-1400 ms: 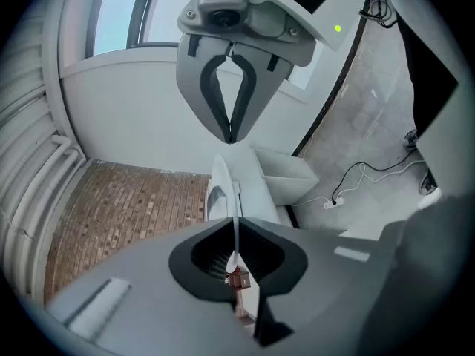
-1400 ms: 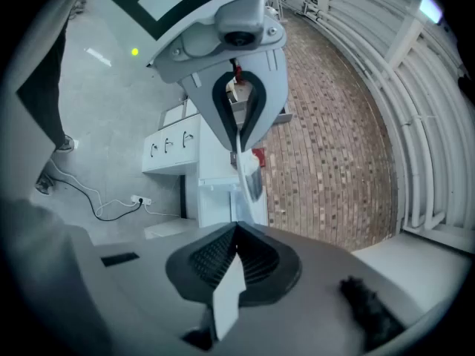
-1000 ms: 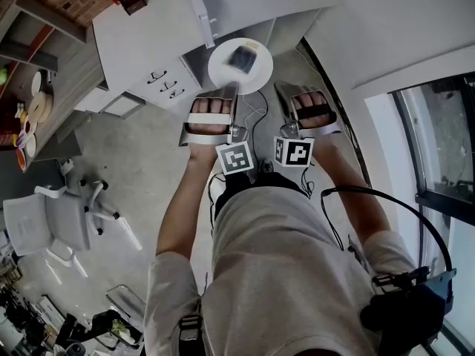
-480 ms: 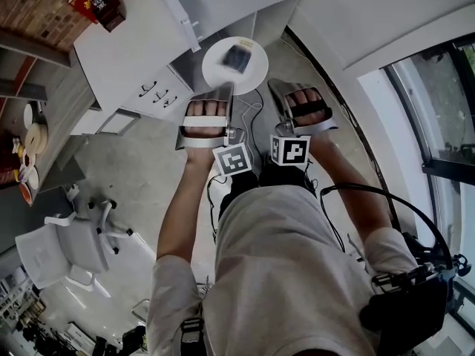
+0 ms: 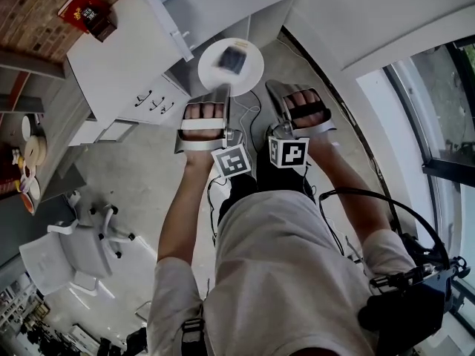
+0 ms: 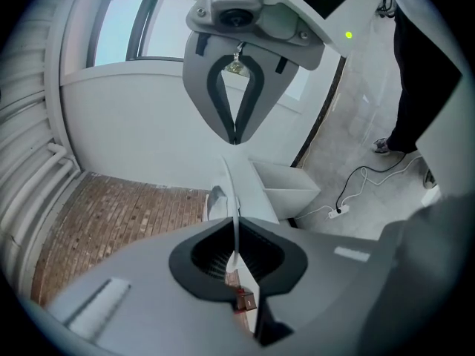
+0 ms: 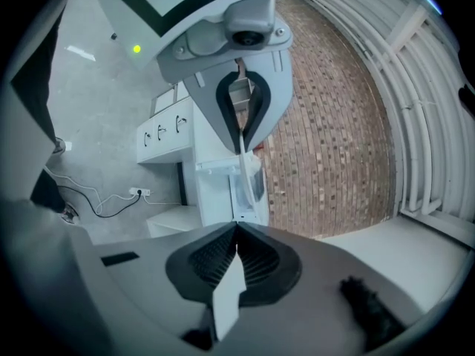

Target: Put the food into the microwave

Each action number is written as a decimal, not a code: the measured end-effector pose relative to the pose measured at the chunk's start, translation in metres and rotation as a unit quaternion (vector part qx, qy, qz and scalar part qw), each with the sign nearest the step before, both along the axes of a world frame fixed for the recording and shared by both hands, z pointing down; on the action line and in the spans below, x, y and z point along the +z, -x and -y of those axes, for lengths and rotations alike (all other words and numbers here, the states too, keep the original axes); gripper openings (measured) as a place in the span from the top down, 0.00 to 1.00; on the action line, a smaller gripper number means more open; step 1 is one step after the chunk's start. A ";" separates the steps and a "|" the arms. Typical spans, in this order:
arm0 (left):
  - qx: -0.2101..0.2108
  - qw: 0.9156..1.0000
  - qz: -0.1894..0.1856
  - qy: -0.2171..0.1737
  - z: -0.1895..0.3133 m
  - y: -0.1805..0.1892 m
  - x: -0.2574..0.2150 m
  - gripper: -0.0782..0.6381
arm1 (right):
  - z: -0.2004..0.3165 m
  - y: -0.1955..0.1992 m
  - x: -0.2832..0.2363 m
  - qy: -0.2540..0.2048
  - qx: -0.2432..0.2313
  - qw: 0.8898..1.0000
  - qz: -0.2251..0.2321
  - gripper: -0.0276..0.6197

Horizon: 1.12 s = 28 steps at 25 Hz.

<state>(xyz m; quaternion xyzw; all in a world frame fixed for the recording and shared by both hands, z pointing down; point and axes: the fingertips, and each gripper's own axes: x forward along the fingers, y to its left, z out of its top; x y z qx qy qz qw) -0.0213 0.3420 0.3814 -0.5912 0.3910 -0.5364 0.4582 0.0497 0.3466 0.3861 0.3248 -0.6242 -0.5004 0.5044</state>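
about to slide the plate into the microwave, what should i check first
1. Left gripper clamped on the plate rim: ok.
2. Food resting on the plate: ok, near its middle.
3. Plate level: cannot tell, it is blurred in the head view.
4. Microwave door open: ok, it looks swung out in the right gripper view.
5. Right gripper free: jaws together; whether it also pinches the plate, cannot tell.
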 end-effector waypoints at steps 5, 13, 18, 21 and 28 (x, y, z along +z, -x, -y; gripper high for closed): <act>-0.022 1.000 0.006 -0.001 0.043 -0.013 0.003 0.87 | 0.051 -0.012 0.001 -0.004 -0.019 1.000 0.005 0.94; -0.075 0.997 0.018 0.005 0.118 -0.042 0.010 0.87 | 0.128 -0.044 0.000 -0.005 -0.064 0.998 0.016 0.94; -0.096 0.995 0.021 0.017 0.146 -0.057 0.015 0.87 | 0.154 -0.058 0.003 0.002 -0.089 0.996 0.023 0.94; -0.102 0.994 0.024 0.017 0.159 -0.059 0.015 0.87 | 0.168 -0.061 0.005 0.006 -0.094 0.995 0.029 0.94; -0.116 0.993 0.028 0.022 0.192 -0.055 0.017 0.87 | 0.201 -0.057 0.006 0.007 -0.104 0.994 0.030 0.94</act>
